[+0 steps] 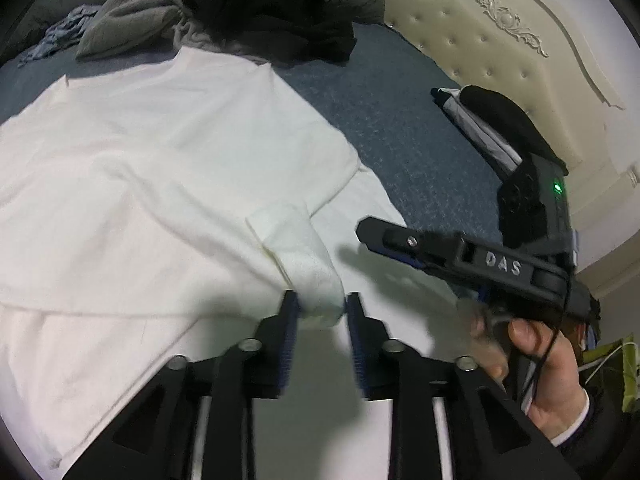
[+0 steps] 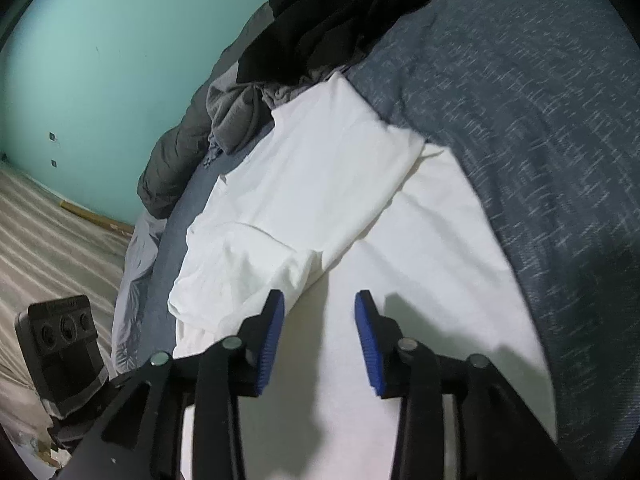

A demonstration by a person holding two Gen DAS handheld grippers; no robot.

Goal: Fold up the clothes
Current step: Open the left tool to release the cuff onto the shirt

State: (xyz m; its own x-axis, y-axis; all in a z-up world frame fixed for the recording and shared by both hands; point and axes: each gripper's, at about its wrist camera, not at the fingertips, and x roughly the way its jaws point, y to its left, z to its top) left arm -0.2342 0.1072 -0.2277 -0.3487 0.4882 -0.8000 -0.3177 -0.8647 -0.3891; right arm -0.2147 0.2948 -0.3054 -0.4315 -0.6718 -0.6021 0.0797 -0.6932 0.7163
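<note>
A white garment [image 1: 160, 152] [image 2: 320, 184] lies spread on the bed, with one side and its sleeve folded in over the body. In the left wrist view, the sleeve's cuff [image 1: 312, 280] ends between the fingertips of my left gripper [image 1: 322, 312]. The jaws stand apart and do not pinch the cloth. My right gripper [image 2: 320, 312] hovers open just above the garment's flat lower part, beside the folded edge, with nothing between its blue pads [image 2: 370, 340]. From the left wrist view the right gripper [image 1: 366, 232] shows side-on, held by a hand [image 1: 548, 364].
A heap of black and grey clothes [image 1: 272, 12] [image 2: 332, 20] sits past the garment's far end. A small folded stack with a black item [image 1: 492, 120] lies by the cream headboard [image 1: 500, 40]. The blue-grey bed cover [image 2: 540, 120] stretches right; the bed edge, floor [image 2: 40, 220] and teal wall [image 2: 100, 60] are left.
</note>
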